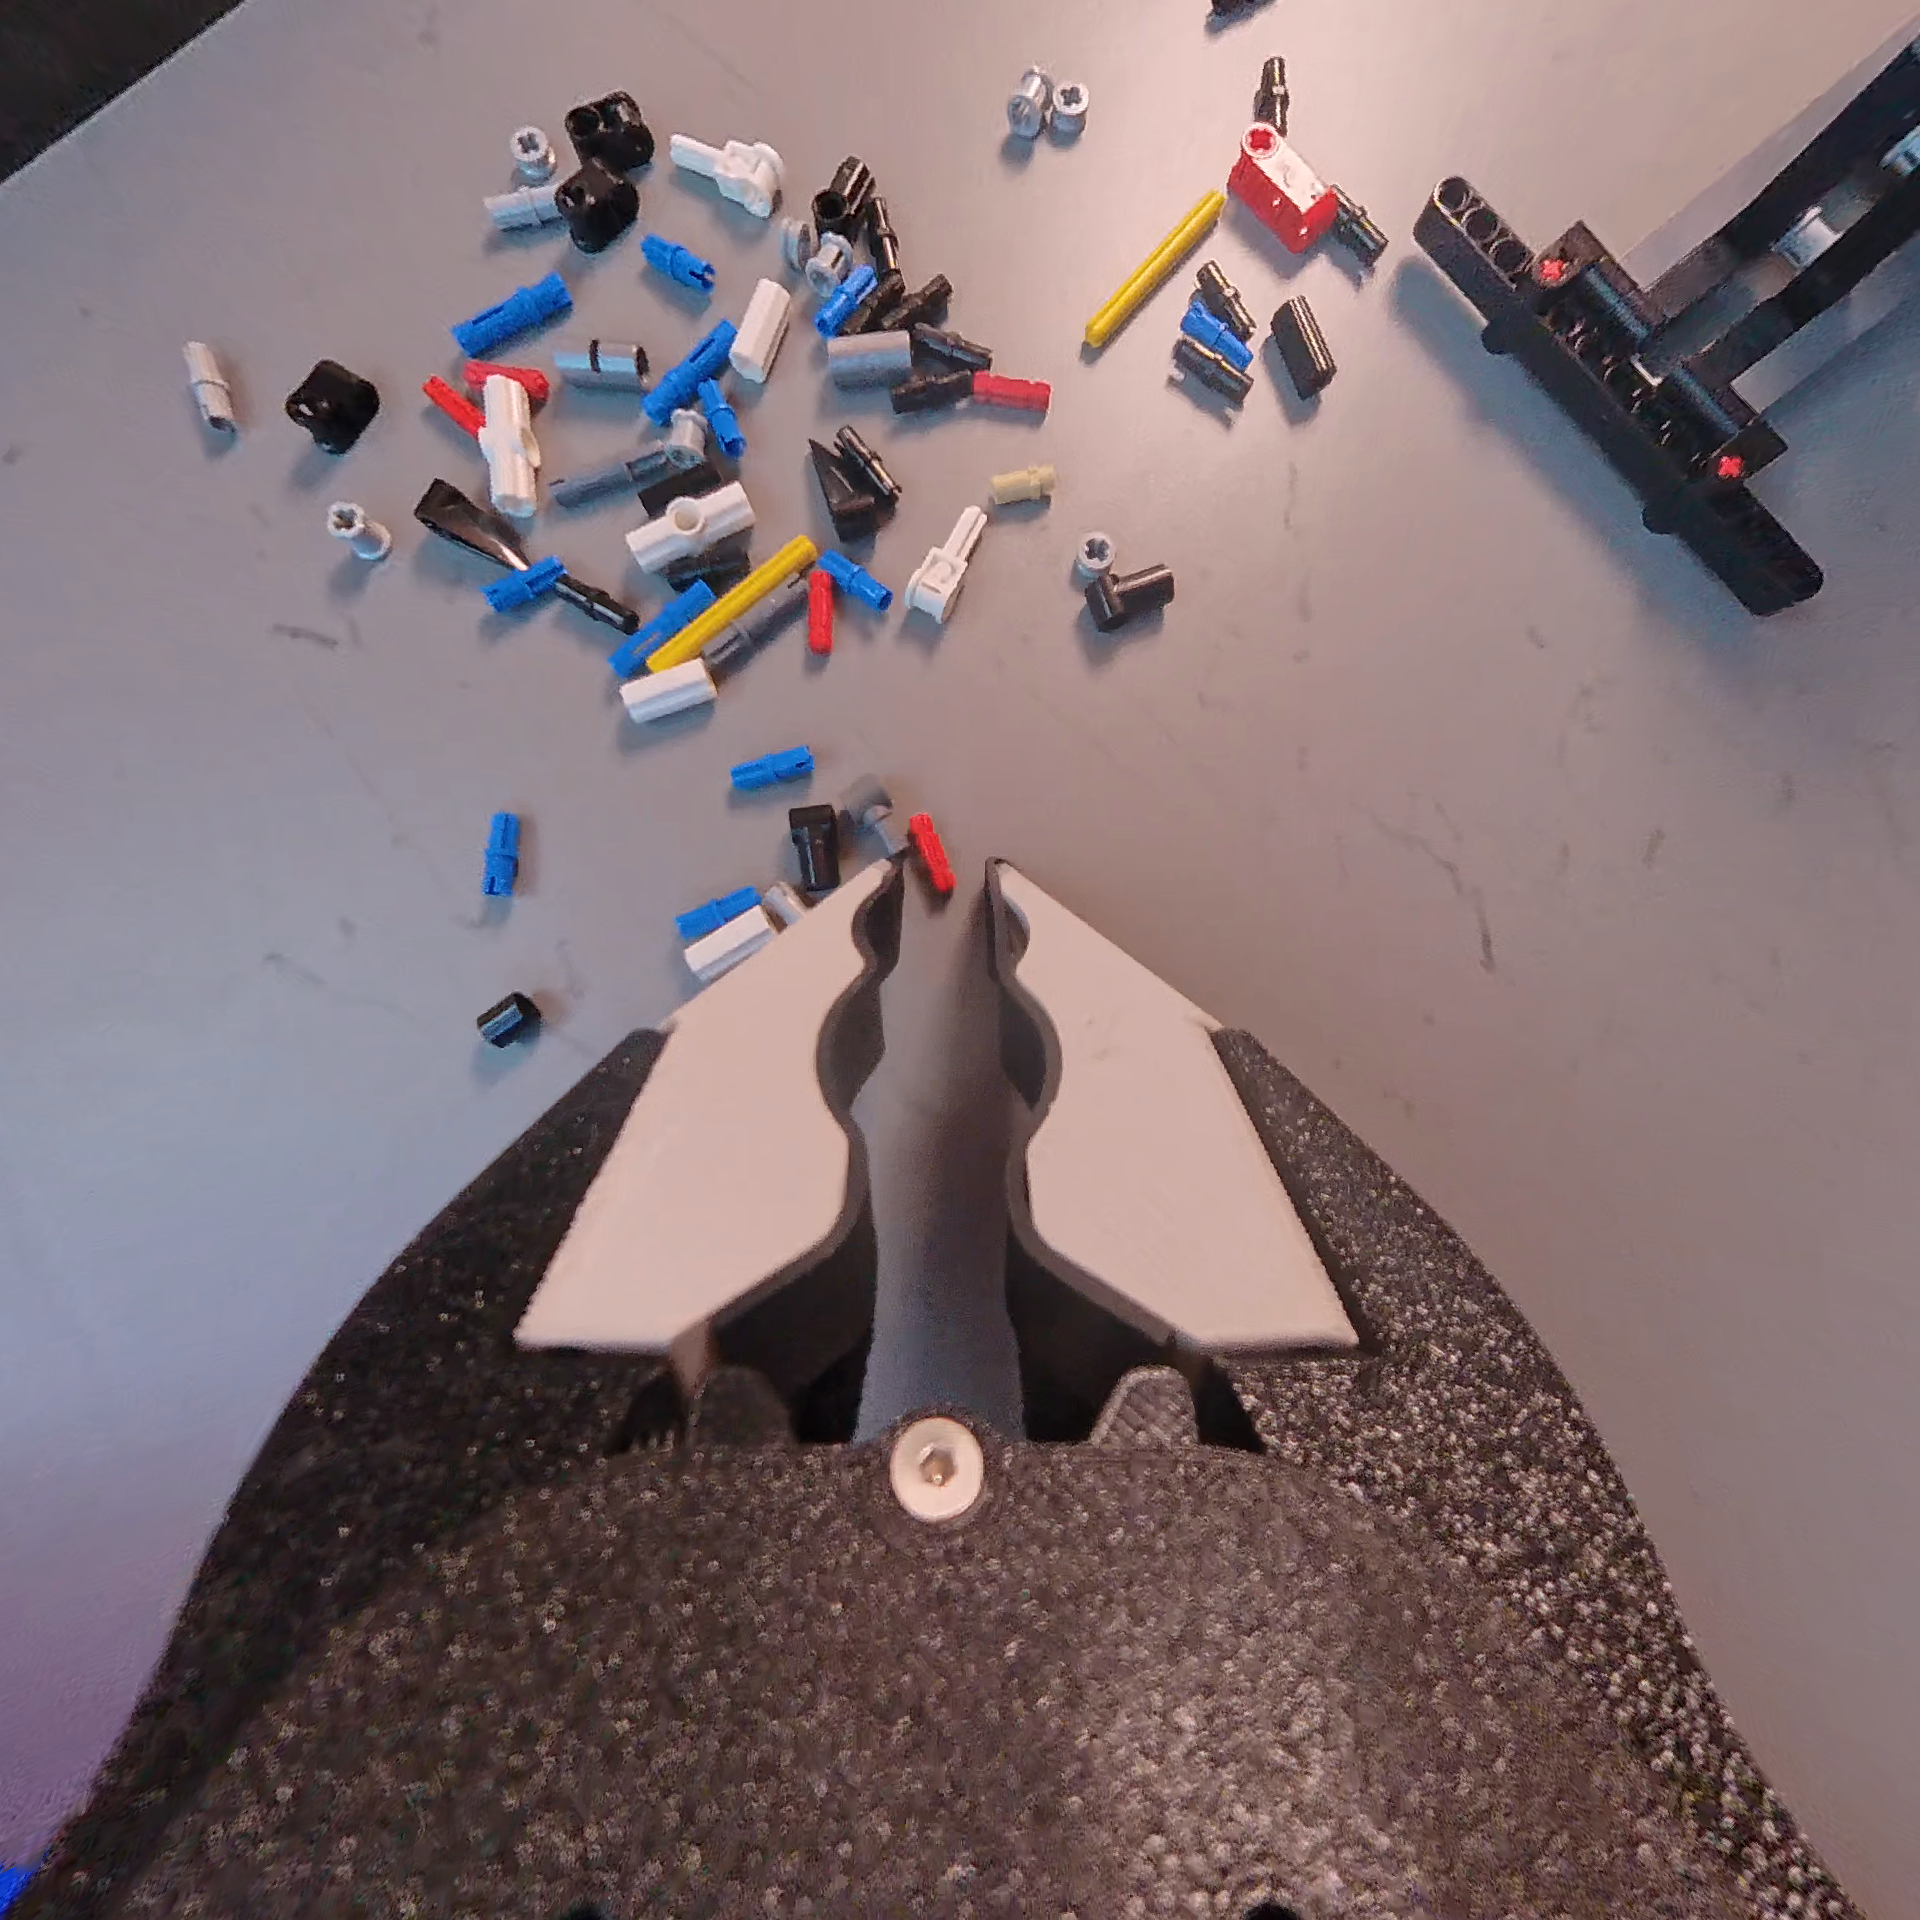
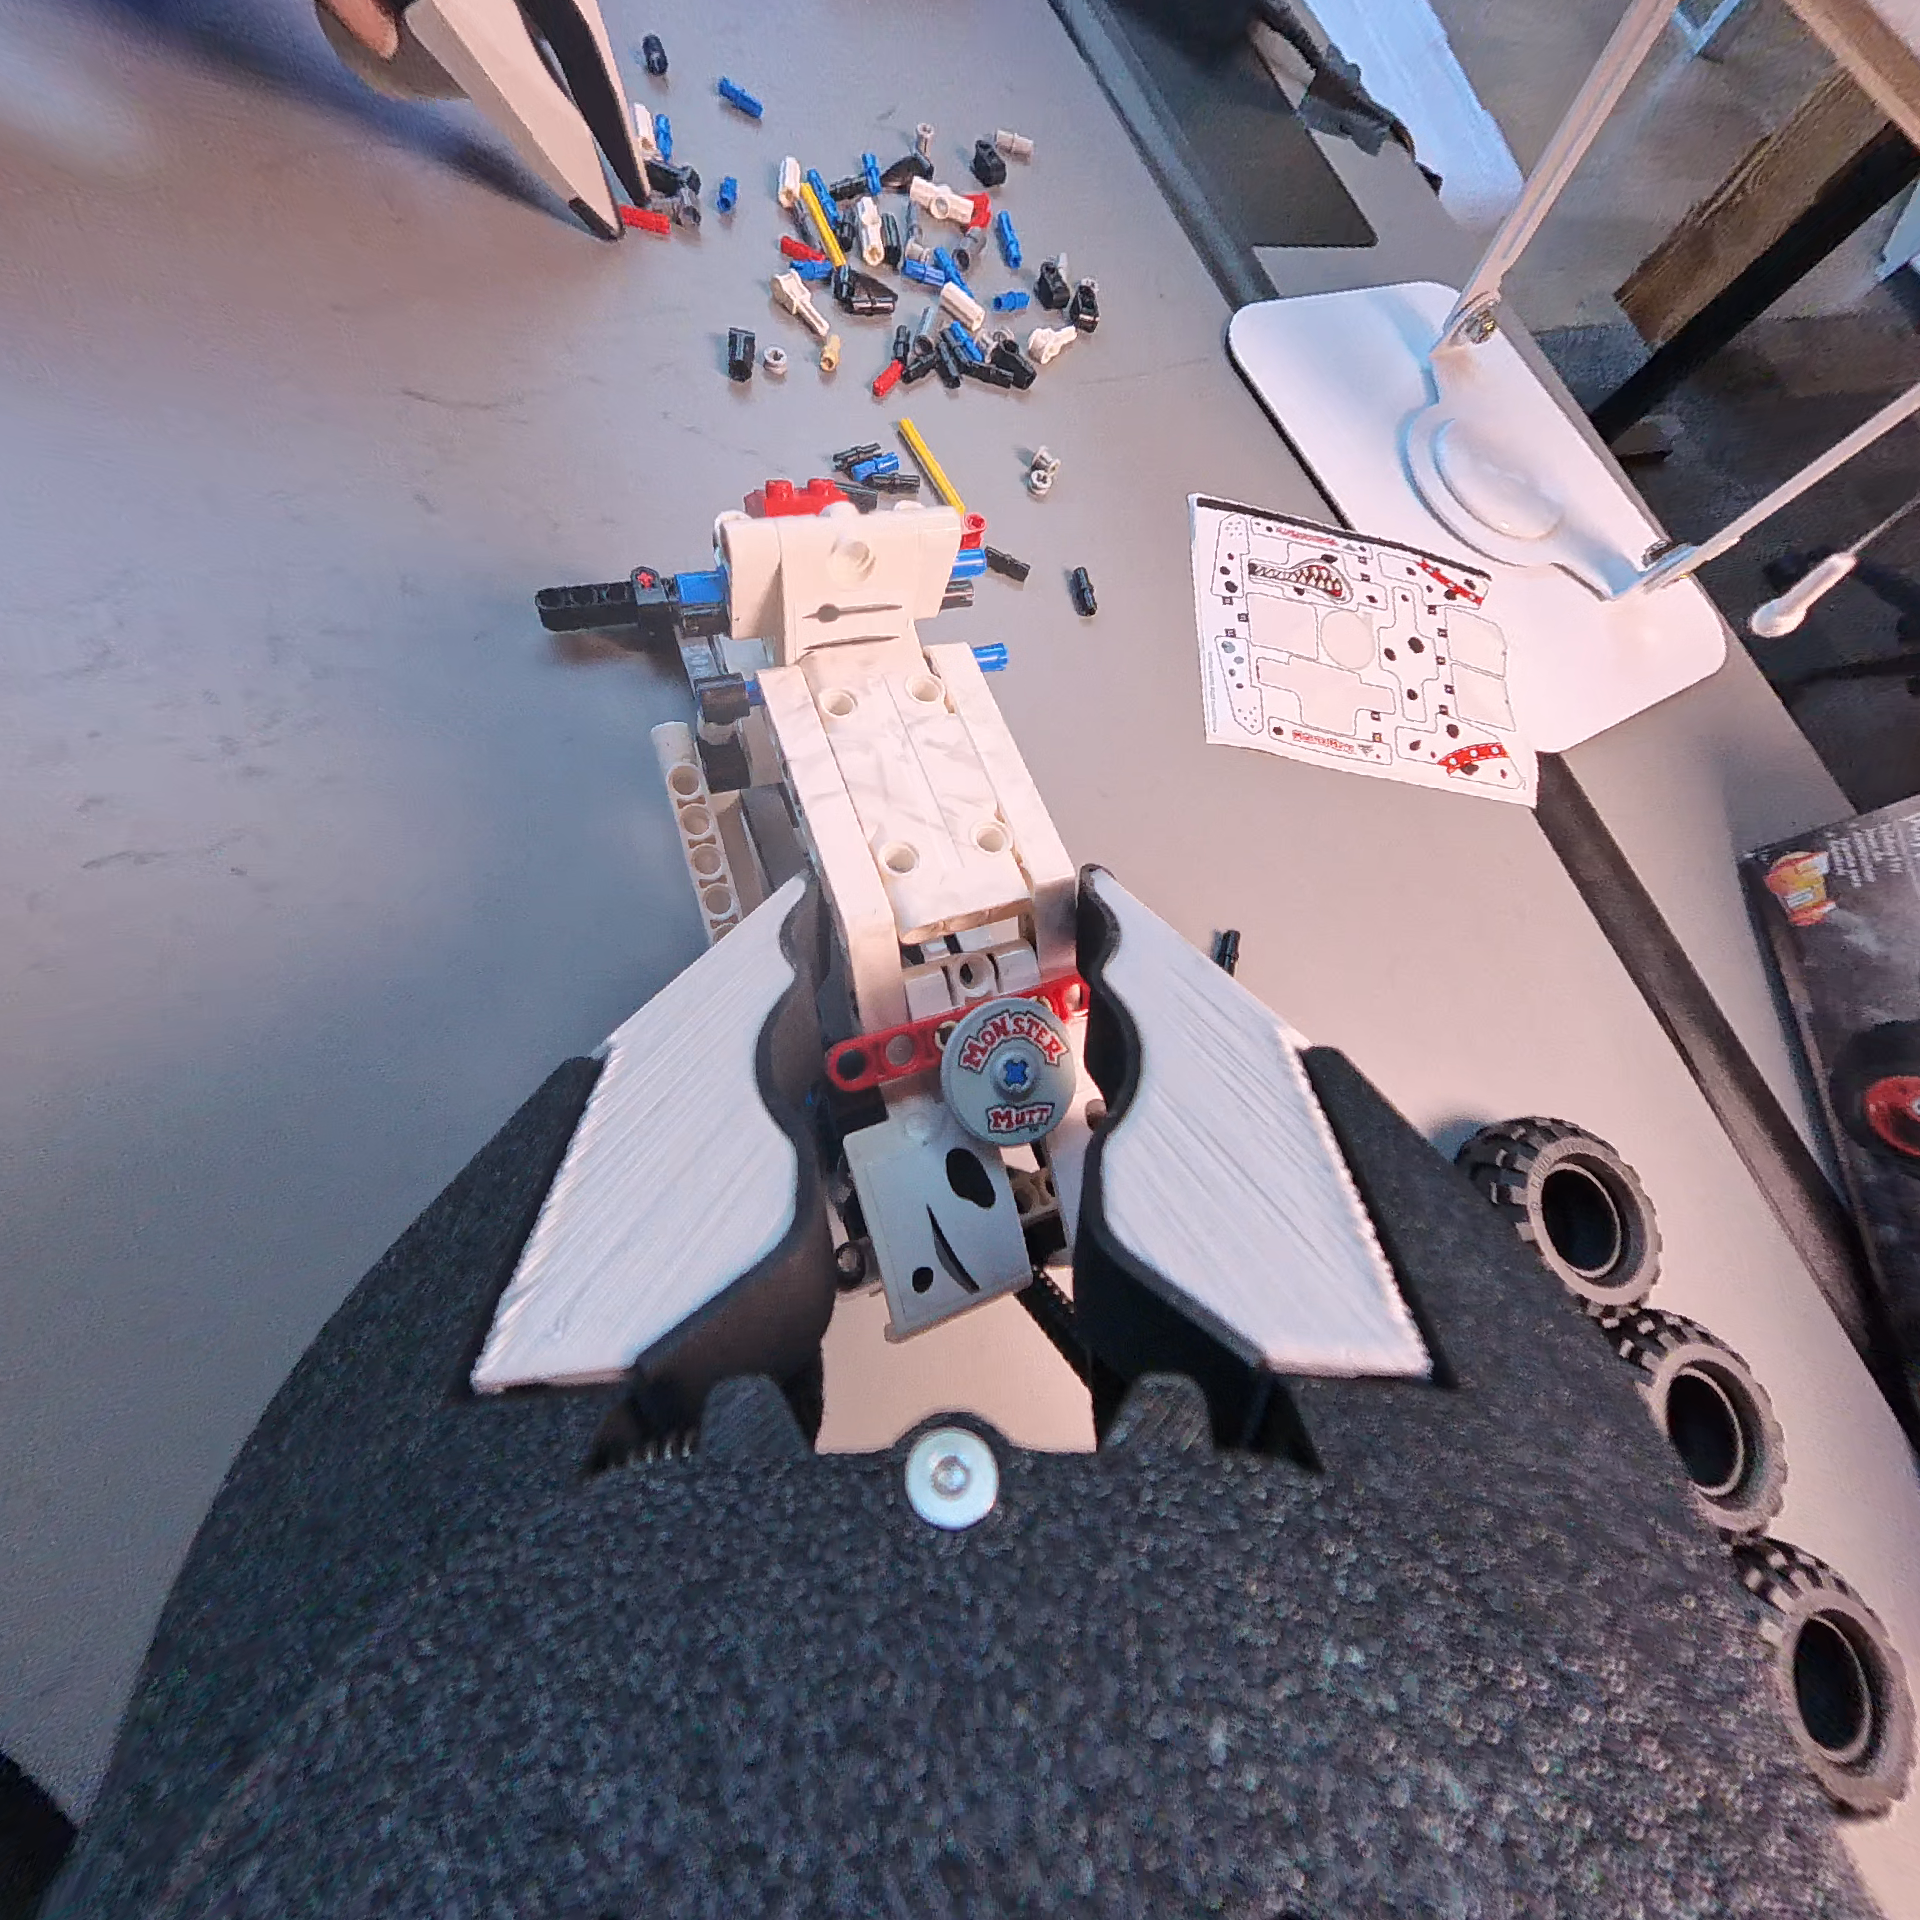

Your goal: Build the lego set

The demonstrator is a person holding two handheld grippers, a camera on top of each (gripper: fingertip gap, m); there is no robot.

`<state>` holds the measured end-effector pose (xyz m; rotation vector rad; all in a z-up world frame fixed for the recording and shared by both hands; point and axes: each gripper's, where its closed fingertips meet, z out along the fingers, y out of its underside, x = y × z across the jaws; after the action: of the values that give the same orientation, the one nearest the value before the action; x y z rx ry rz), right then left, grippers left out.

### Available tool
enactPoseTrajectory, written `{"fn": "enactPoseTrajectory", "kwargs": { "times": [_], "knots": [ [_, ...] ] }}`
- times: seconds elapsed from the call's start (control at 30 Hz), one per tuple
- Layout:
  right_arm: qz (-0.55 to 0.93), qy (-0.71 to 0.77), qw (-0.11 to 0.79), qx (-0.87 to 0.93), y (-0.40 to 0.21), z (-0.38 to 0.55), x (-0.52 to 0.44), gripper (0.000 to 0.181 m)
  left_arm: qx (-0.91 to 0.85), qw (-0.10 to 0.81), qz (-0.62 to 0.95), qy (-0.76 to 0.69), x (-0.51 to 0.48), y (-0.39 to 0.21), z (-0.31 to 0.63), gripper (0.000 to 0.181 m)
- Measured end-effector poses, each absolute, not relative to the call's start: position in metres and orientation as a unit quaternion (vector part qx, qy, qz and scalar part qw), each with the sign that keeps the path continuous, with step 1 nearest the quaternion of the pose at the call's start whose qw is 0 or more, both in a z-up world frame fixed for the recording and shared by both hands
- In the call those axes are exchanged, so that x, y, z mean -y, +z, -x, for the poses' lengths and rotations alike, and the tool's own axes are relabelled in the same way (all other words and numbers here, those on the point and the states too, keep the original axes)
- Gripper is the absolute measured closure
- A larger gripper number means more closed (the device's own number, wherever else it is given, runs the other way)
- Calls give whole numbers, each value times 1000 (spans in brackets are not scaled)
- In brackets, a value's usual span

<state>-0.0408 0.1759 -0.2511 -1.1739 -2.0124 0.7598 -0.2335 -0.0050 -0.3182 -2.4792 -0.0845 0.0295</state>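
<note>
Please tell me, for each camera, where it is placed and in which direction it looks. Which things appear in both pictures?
Left wrist view: sits on the left gripper, looking forward and down at the grey table and loose lego pieces; its own two fingers show, slightly apart near a red pin.
Right wrist view: sits on the right gripper, looking down along the white lego model between its fingers; tyres lie at right.
Shared: the loose pieces, the red pin, and the left gripper, seen far off.
</note>
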Motion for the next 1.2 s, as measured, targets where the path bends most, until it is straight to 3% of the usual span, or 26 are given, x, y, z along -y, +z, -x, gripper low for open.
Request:
{"fn": "enactPoseTrajectory", "kwargs": {
  "times": [0.27,0.47,0.67,0.93,1.07,1.13,1.2],
  "knots": [
    [452,312,356,756,-251,44,-178,134,61,375,925,-18,-2,-318,241,176],
    [454,286,355,766,-252,42,-180,135,35,361,932,-1,1,-318,237,177],
    [459,237,345,784,-254,23,-192,136,-99,378,909,-146,-4,-295,144,178],
    [478,221,333,782,-254,1,-207,136,-225,332,907,-130,-10,-317,74,177],
    [478,226,332,781,-253,2,-206,135,-223,334,906,-133,-9,-317,74,176],
    [474,243,338,776,-248,3,-203,135,-222,342,902,-141,-9,-315,74,167],
    [465,282,356,760,-233,7,-198,132,-200,384,890,-141,-15,-300,83,164]
  ]
}}
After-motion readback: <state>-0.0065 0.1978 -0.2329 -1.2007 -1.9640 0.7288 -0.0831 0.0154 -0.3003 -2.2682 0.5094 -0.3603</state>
